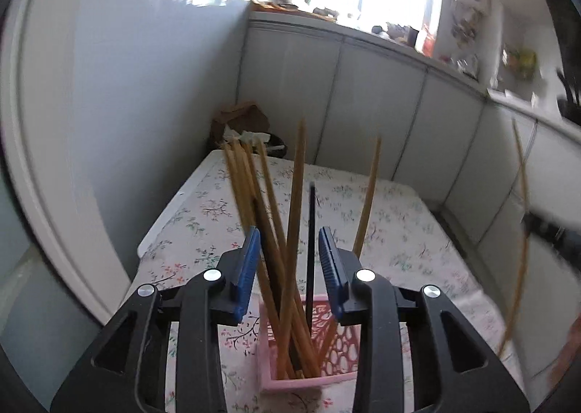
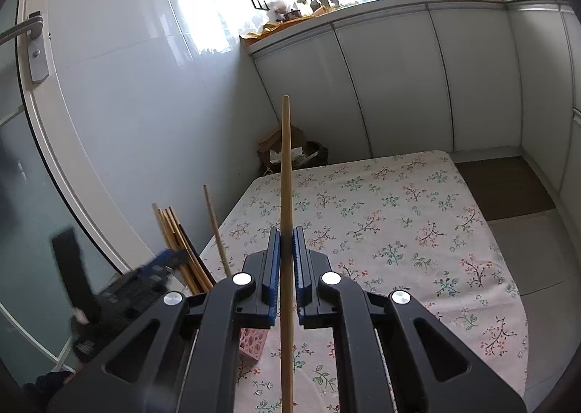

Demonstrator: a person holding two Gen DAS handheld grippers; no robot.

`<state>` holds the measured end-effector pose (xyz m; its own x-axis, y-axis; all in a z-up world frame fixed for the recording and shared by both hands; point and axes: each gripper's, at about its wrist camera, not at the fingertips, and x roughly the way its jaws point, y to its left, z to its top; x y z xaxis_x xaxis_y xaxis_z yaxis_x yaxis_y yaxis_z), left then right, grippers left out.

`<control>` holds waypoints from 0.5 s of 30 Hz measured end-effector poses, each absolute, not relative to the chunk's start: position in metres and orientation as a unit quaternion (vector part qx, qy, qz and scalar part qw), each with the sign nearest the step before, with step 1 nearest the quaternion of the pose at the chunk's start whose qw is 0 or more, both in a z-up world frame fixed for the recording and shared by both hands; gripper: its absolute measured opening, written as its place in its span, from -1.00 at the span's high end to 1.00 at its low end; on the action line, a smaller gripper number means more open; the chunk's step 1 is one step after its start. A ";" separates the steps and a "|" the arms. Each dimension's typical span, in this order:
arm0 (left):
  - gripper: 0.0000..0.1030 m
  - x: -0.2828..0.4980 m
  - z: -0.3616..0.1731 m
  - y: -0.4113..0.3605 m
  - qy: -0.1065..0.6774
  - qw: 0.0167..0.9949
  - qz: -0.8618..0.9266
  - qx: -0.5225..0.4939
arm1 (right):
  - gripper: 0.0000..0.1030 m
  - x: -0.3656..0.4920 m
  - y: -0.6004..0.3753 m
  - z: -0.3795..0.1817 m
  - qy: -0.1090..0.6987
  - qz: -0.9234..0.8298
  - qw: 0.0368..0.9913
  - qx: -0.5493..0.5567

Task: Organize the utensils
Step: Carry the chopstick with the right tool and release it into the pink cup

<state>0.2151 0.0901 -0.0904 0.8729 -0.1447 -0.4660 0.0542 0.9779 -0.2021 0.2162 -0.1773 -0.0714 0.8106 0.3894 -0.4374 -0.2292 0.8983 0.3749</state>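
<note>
A pink perforated holder (image 1: 308, 358) stands on the floral tablecloth (image 1: 381, 224) and holds several wooden chopsticks (image 1: 296, 217) and a black one (image 1: 311, 249), all leaning upright. My left gripper (image 1: 289, 253) is open, its blue pads on either side of the bundle above the holder. My right gripper (image 2: 287, 249) is shut on a single wooden chopstick (image 2: 285, 173) held upright over the table. In the right wrist view the holder (image 2: 252, 342) and its chopsticks (image 2: 181, 242) sit at lower left. The held chopstick shows blurred at the right of the left wrist view (image 1: 521, 249).
White cabinet fronts (image 2: 399, 86) run behind the table under a cluttered counter (image 2: 326, 2). A dark bin with paper and a brown bag (image 2: 297, 151) stands in the corner past the table's far edge. A white door with a handle (image 2: 32, 46) is at left.
</note>
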 end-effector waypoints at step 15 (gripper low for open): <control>-0.22 0.223 -0.057 0.144 0.401 0.901 -0.010 -0.164 | 0.86 0.222 -0.123 -0.062 0.188 0.170 0.950 0.182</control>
<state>0.2229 0.1440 -0.0570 0.6776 -0.1490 -0.7201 -0.1142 0.9461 -0.3032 0.2222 -0.1229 -0.0624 0.8713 0.3917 -0.2955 -0.2545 0.8757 0.4103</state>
